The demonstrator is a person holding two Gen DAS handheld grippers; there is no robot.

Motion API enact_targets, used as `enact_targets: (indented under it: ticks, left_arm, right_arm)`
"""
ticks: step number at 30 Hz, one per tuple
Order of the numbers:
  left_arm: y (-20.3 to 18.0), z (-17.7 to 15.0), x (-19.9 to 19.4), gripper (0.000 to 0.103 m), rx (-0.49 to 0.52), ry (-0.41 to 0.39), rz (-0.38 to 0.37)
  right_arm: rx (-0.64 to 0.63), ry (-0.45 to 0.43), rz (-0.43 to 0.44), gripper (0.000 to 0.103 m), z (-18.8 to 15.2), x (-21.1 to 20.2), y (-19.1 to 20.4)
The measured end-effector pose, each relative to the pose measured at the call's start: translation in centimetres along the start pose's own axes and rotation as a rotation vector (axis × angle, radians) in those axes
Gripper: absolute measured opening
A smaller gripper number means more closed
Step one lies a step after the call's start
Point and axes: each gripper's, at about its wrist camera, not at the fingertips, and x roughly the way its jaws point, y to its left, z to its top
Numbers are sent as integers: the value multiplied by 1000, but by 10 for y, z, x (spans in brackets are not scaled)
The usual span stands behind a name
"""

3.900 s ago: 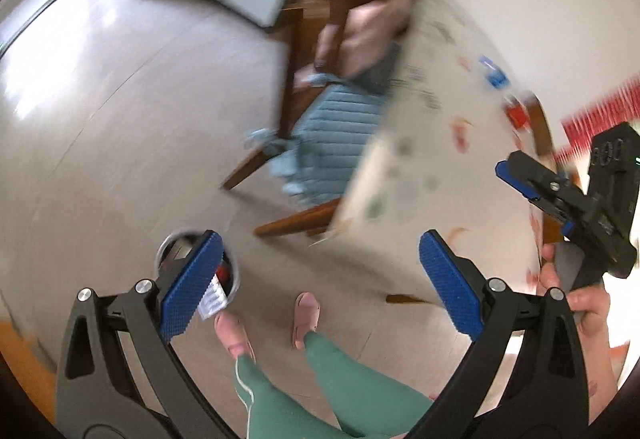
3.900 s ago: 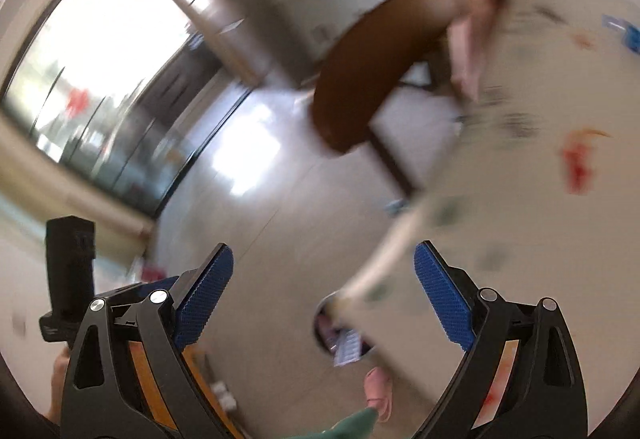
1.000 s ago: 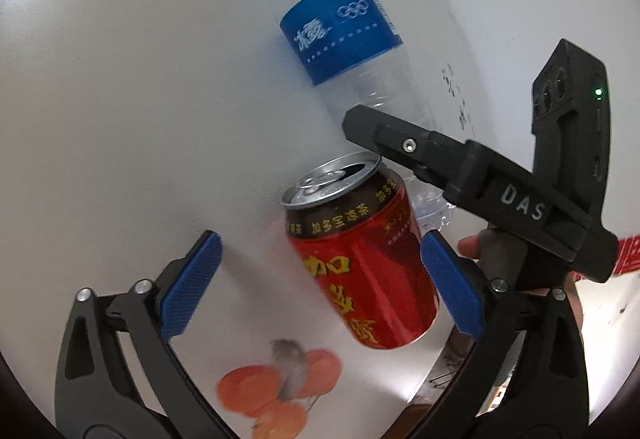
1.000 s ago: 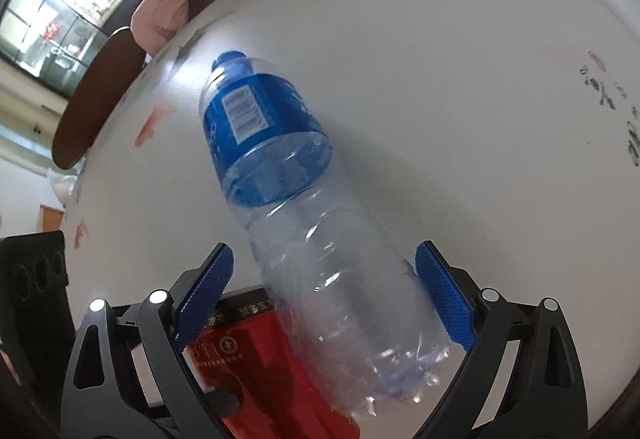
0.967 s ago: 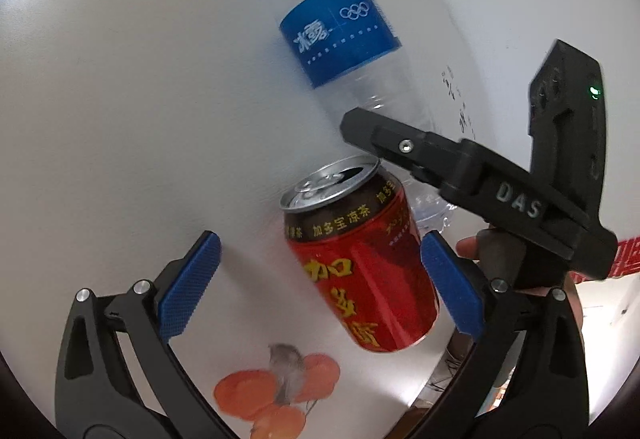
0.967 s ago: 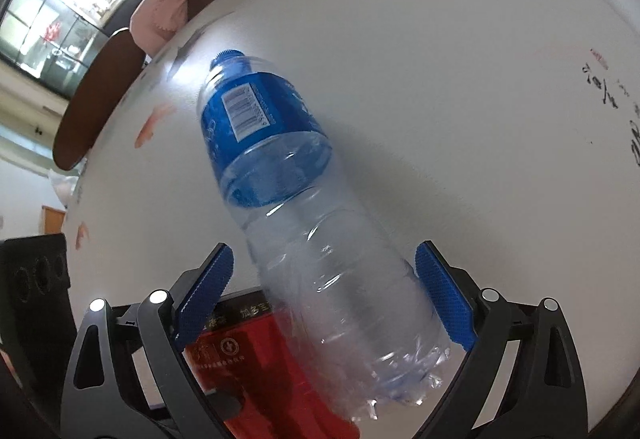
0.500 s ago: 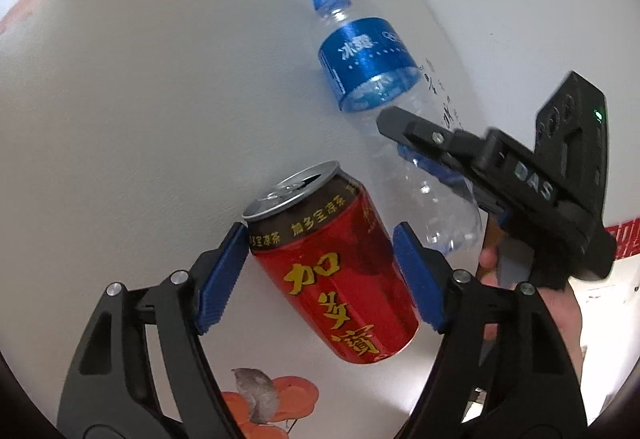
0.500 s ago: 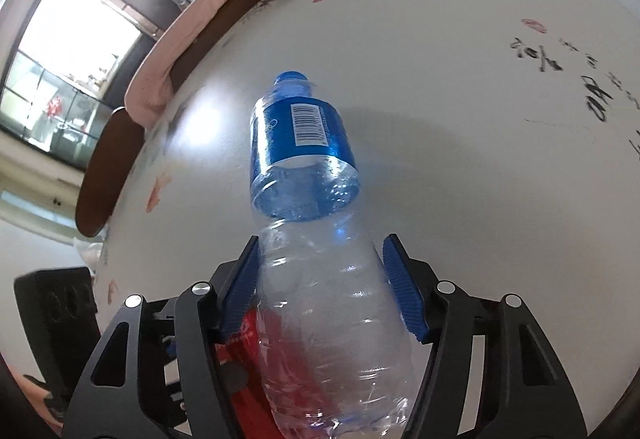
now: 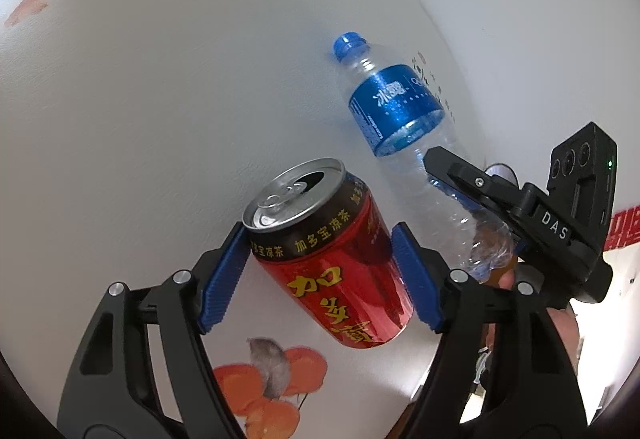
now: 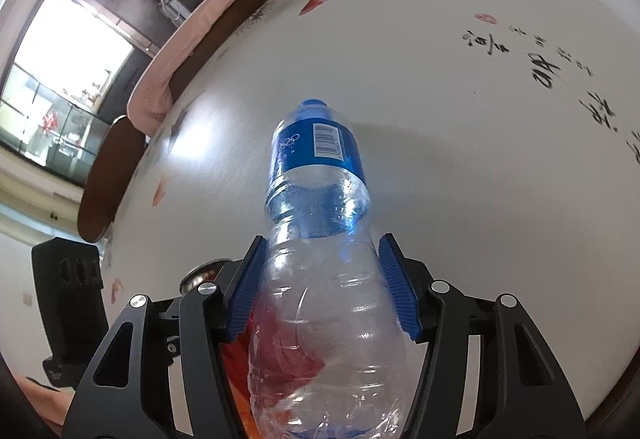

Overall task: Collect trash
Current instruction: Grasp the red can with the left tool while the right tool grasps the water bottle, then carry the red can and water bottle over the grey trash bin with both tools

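My left gripper (image 9: 320, 275) is shut on a red drink can (image 9: 332, 263) with an open pull-tab top, held over the white table (image 9: 160, 99). My right gripper (image 10: 322, 287) is shut on the lower body of an empty clear plastic bottle (image 10: 320, 239) with a blue label and blue cap. In the left wrist view the bottle (image 9: 400, 131) and the right gripper (image 9: 472, 191) sit just right of the can. The can's rim (image 10: 204, 273) shows behind the right gripper's left finger.
The white table has printed fish, fruit and black calligraphy (image 10: 560, 75). A wooden chair draped with pink cloth (image 10: 192, 35) stands at the table's far edge. A bright window (image 10: 52, 79) is at the far left.
Both grippers closed from open onto their objects: the left on the can, the right on the bottle. Both objects now appear raised and tilted off the table.
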Motion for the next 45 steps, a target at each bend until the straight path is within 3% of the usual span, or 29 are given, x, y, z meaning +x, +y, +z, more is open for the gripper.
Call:
enact_targets:
  ticks: [13,17,20,27,35,41,45]
  left_arm:
    - [8,14,-76,68,123,-36,5]
    - [14,32,-119,68,153,-82,11]
    - [22,20,-144,68,166,-115,18]
    - [54,29,-236,68,159,-213,17]
    - [129,33,-338,68,108,-308,11]
    - [235,36,-440,68,59,-385,62]
    - [324,28,-508,68,19,-415,131]
  right_arm:
    - [45,-21,25,57,-45,-34,28]
    - [25,-30,26,57,-45,-46,53]
    - [-15,-39,23,57,-40,-54,84]
    - [-107,-62,36,57,-33,-68,163]
    - [-241,-46,47,57,-26,-52,296]
    - [-340,-18,104,57,-41,1,432]
    - [-400,35,178,57,-64,67,540]
